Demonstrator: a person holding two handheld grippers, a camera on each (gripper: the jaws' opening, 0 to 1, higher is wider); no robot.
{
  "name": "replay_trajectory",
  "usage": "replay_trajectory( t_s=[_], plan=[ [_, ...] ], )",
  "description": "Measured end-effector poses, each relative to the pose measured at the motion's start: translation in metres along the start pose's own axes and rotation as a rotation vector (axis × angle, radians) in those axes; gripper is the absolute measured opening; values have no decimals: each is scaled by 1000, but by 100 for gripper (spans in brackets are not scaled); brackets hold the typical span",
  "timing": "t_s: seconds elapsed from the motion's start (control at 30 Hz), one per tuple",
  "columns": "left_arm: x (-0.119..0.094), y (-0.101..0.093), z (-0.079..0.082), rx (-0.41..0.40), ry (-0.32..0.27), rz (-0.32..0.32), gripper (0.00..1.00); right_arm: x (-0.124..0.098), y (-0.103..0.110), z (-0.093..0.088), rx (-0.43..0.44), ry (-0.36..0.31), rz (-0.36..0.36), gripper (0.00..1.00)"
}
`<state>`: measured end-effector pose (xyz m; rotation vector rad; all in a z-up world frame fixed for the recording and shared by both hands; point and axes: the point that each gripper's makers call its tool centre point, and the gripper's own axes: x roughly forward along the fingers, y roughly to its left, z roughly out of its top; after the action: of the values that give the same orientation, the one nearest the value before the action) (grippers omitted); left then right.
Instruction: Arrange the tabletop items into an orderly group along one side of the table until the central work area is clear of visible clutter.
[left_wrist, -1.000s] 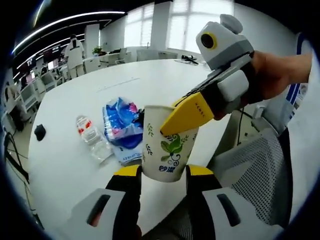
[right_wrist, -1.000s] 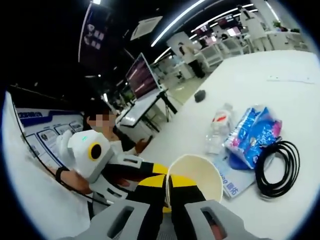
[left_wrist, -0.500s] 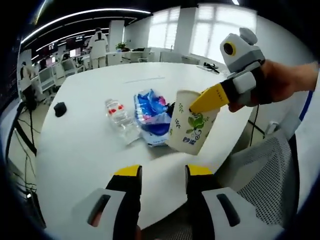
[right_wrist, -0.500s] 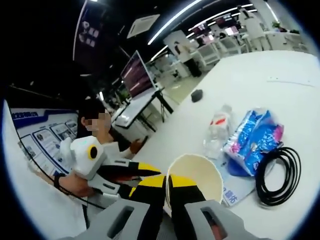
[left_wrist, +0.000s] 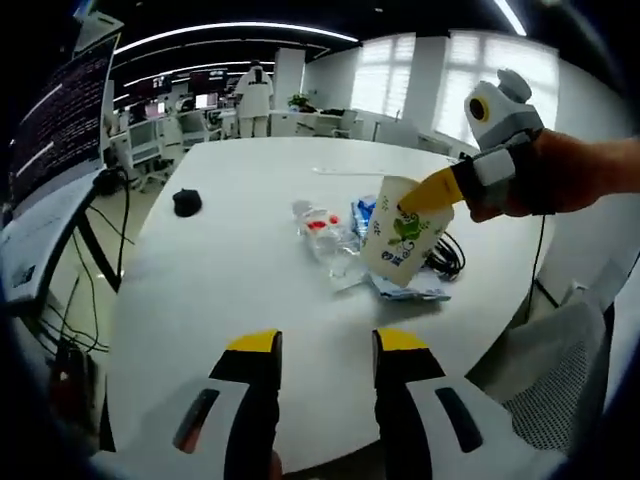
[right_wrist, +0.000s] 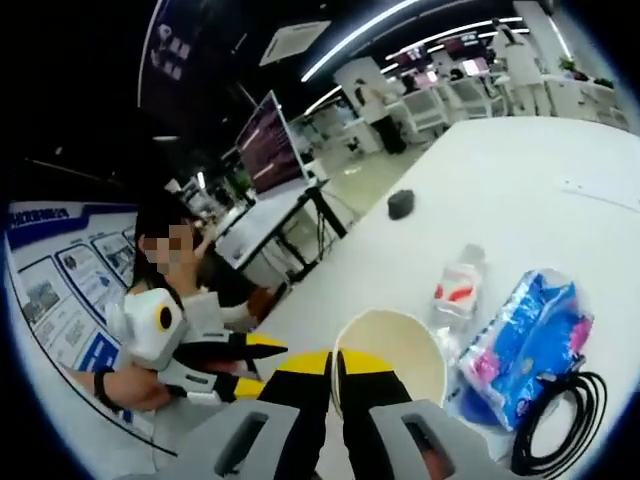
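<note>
A white paper cup (left_wrist: 403, 235) with a green leaf print hangs above the white table (left_wrist: 230, 280), tilted a little. My right gripper (right_wrist: 335, 366) is shut on its rim, one jaw inside the cup (right_wrist: 395, 350) and one outside; in the left gripper view the right gripper (left_wrist: 432, 190) reaches in from the right, held by a hand. My left gripper (left_wrist: 328, 345) is open and holds nothing, well back from the cup, near the table's edge. Just beyond the cup, a clear plastic bottle (left_wrist: 325, 232) lies beside a blue packet (right_wrist: 525, 335).
A coiled black cable (right_wrist: 555, 420) lies beside the packet, and a flat sheet (left_wrist: 410, 290) sticks out under it. A black mouse (left_wrist: 186, 202) sits farther off on the table. A mesh chair (left_wrist: 570, 370) stands at the right edge. The left gripper (right_wrist: 225, 352) shows beside a seated person.
My left gripper has drawn back from the cup, which had stood between its jaws. The right gripper has carried the cup out over the table, still shut on its rim.
</note>
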<state>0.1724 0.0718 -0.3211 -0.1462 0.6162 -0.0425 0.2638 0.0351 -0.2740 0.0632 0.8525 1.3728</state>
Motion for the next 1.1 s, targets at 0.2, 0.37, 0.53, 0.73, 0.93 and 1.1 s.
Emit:
replay_trajectory(
  t_s=[0.2, 0.37, 0.53, 0.73, 0.93, 1.1],
  plan=[
    [-4, 24, -5, -59, -16, 38, 37, 35, 5, 27, -59, 9, 8, 0],
    [-4, 27, -8, -92, -23, 43, 39, 64, 2, 42, -96, 24, 18, 0],
    [0, 26, -6, -83, -25, 31, 40, 95, -1, 49, -152, 62, 9, 0],
    [4, 28, 0, -92, -29, 28, 40, 127, -16, 50, -248, 155, -46, 0],
    [6, 26, 0, -109, -30, 24, 40, 147, -37, 41, -372, 251, -102, 0],
    [4, 24, 2, -117, -30, 27, 40, 154, -46, 36, -466, 298, -125, 0]
  ],
)
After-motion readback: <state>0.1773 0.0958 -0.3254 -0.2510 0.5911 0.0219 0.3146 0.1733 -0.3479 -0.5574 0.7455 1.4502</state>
